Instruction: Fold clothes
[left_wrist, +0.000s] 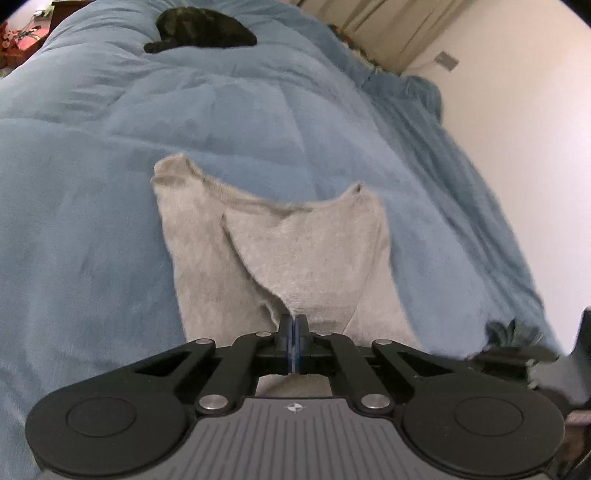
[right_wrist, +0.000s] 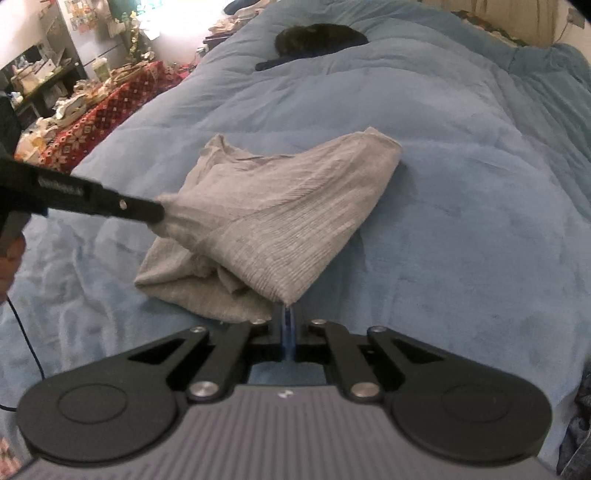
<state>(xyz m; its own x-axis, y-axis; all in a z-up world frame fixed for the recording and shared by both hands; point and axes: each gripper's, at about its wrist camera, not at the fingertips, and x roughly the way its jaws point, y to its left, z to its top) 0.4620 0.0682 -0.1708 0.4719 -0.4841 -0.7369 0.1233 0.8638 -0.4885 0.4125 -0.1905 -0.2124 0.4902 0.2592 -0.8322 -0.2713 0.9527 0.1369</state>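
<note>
The garment (right_wrist: 258, 221) lies on the bed (right_wrist: 461, 221), near its middle, with bedcover open on all sides of it. Far behind it, toward the head of the bed, a curled heap (right_wrist: 321, 40) rests on the cover (whether cloth or an animal cannot be told). In the right wrist view the left claw (right_wrist: 157, 216) reaches in from the left and meets the garment's left edge, while the right claw (right_wrist: 287, 314) sits at the garment's near corner, which is raised off the bed. Left of the bed stands a cluttered side table (right_wrist: 92, 122), with shelves (right_wrist: 44, 81) behind it. In the left wrist view a wall (left_wrist: 517, 110) runs along the bed's right side.
</note>
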